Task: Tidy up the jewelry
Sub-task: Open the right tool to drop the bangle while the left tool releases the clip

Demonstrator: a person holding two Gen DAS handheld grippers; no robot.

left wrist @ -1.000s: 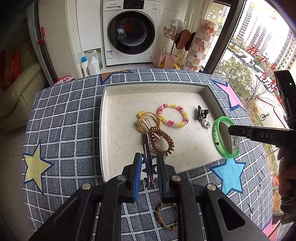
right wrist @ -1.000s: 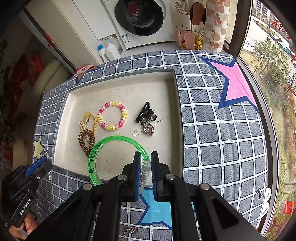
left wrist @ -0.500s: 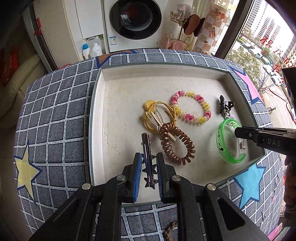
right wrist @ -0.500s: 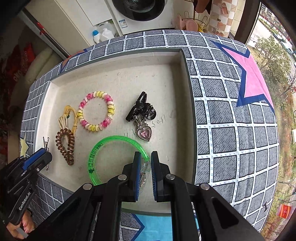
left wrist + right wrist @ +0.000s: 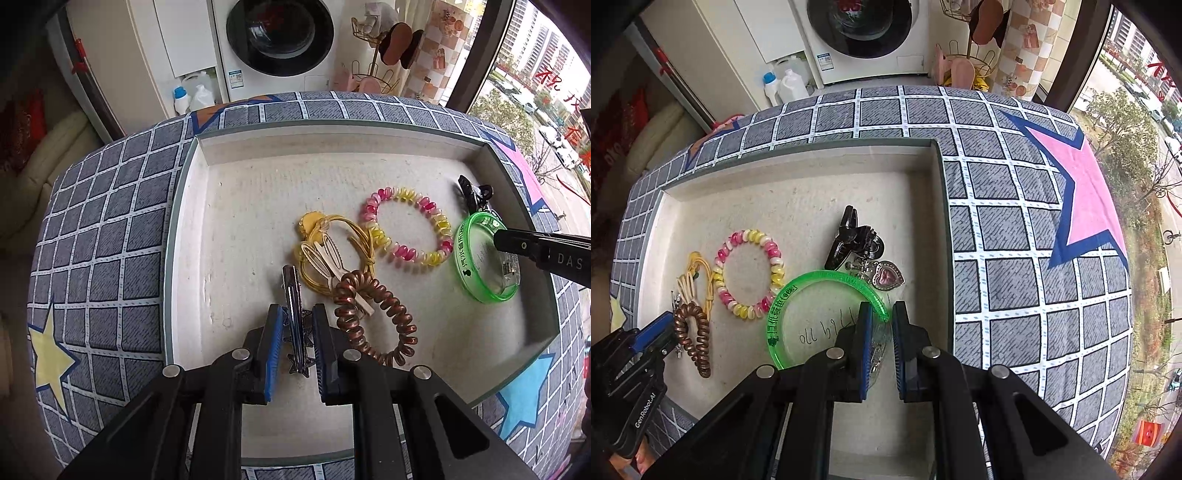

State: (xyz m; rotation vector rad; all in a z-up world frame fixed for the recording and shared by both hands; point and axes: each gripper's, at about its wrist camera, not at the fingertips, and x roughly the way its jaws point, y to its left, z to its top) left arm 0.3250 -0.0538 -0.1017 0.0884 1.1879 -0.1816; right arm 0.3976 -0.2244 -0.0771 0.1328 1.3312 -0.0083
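The left gripper (image 5: pixel 297 325), at the lower centre of its frame, pinched a metal hair clip (image 5: pixel 293 295) over the near floor of the white tray (image 5: pixel 332 147), just left of the brown spiral hair tie (image 5: pixel 373 317). The right gripper (image 5: pixel 879 325) pinched the green bangle (image 5: pixel 786 299) at the tray's lower middle, beside the pink-and-yellow bracelet (image 5: pixel 775 266) and below the black claw clip (image 5: pixel 849 236) with its heart charm (image 5: pixel 886 277)

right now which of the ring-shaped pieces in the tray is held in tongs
The translucent green plastic bangle: the right tongs grip its rim. The pink-and-yellow beaded bracelet and brown spiral hair tie lie loose on the tray floor.
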